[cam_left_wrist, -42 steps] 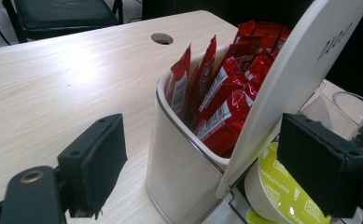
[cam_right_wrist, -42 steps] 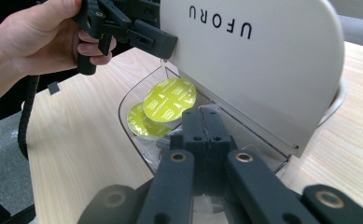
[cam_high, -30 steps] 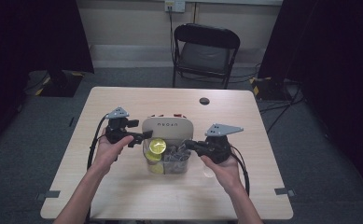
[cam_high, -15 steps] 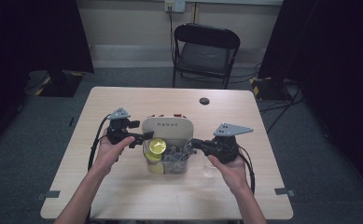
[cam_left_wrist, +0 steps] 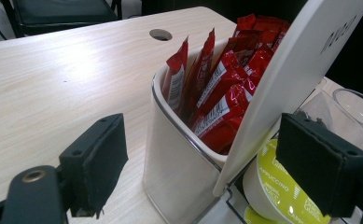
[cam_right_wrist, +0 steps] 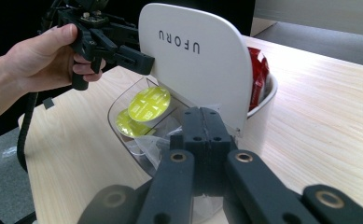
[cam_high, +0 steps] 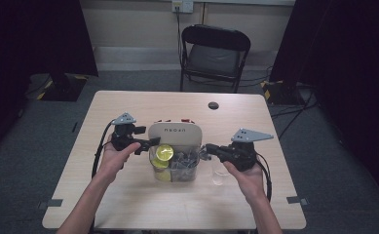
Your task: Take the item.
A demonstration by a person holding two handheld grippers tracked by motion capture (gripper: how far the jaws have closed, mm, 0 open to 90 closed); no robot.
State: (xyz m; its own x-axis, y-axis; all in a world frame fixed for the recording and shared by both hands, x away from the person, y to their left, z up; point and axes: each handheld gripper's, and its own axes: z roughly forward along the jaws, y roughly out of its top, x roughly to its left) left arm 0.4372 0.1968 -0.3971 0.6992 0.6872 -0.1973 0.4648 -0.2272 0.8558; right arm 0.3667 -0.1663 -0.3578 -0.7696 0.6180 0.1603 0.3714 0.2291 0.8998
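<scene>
Our left gripper (cam_high: pixel 145 144) has its jaws gaping, just easing inward, nothing pinched; our right gripper (cam_high: pixel 207 151) is closed, empty.

High view: the organiser (cam_high: pixel 175 134) sits mid-table between both grippers.

Left gripper view: the pads straddle its white lid (cam_left_wrist: pixel 291 79) and sachet bin (cam_left_wrist: pixel 179 154), probably to steady it.

Right gripper view: the pods (cam_right_wrist: pixel 149 105) lie exposed under the raised lid.

Curtained recording studio (cam_high: pixel 41 39), lone table (cam_high: pixel 128 204)

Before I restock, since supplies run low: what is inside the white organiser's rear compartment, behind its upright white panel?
Red sachets stand upright, packed in the white rear compartment behind the upright white panel. Their lower ends and the compartment's bottom are hidden by its wall.
</scene>
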